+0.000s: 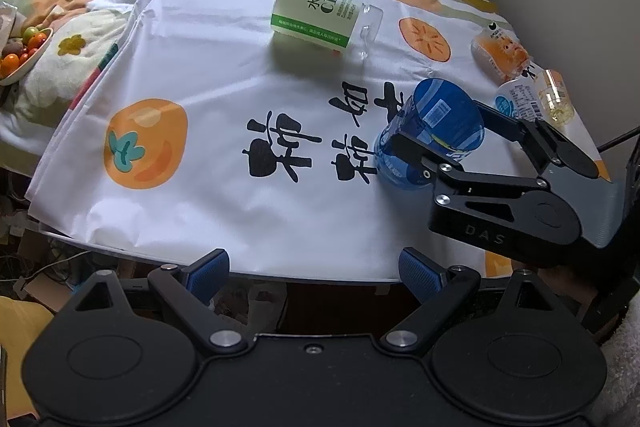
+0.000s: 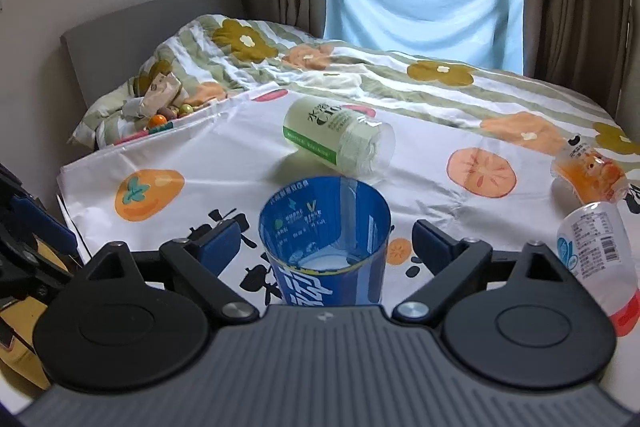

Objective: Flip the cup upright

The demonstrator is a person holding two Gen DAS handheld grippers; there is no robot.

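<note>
A blue plastic cup (image 2: pixel 326 247) stands upright with its mouth up on the persimmon-print cloth; it also shows in the left wrist view (image 1: pixel 434 131). My right gripper (image 2: pixel 326 243) is open, with a finger on each side of the cup and a small gap to each wall. In the left wrist view the right gripper (image 1: pixel 440 131) reaches in from the right around the cup. A pale green-labelled cup (image 2: pixel 340 143) lies on its side behind the blue cup, and shows in the left wrist view too (image 1: pixel 324 17). My left gripper (image 1: pixel 314 273) is open and empty at the table's front edge.
Two small snack cups, one orange (image 2: pixel 588 173) and one white (image 2: pixel 596 259), lie at the right of the cloth. A bowl of small fruits (image 1: pixel 24 53) sits on the flowered bedding at the left. The cloth's front edge (image 1: pixel 240 267) runs just beyond my left fingers.
</note>
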